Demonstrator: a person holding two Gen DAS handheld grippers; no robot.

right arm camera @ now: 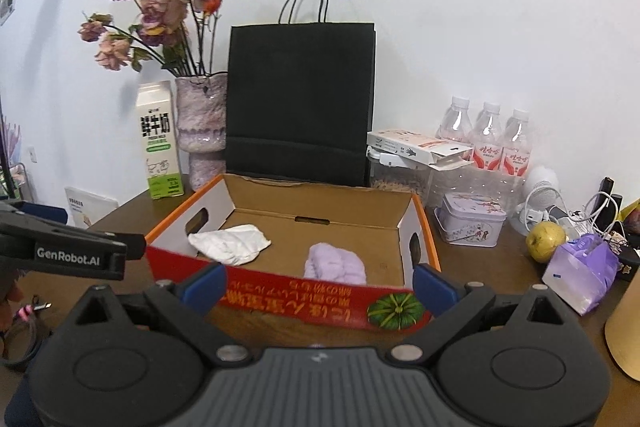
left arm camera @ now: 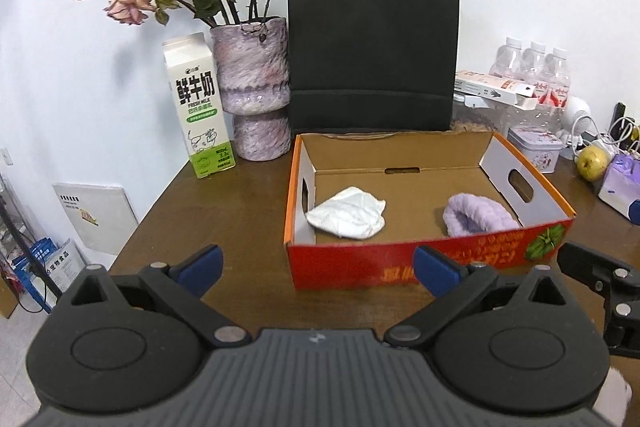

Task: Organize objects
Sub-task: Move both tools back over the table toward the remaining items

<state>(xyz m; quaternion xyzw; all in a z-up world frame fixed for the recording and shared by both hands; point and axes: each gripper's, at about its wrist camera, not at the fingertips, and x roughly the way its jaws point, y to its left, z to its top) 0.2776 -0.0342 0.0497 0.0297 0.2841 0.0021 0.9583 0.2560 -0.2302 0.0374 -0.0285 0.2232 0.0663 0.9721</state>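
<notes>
Box (left arm camera: 420,263) holds white cloth (left arm camera: 348,213), purple cloth (left arm camera: 476,217)

A lived-in home corner: a cluttered brown wooden table (left arm camera: 240,211) pushed against a white wall.

Beyond the fingertips stand a vase of dried roses (left arm camera: 256,87), a milk carton (left arm camera: 198,107) and a black paper bag (left arm camera: 374,47). Off past the right finger sit water bottles (right arm camera: 486,135), a small printed tin (right arm camera: 472,223), a pear (right arm camera: 546,235), a tissue pack (right arm camera: 580,271) and tangled charger cables (right arm camera: 592,211). Straight ahead lies a cardboard fruit box (right arm camera: 296,297).
</notes>
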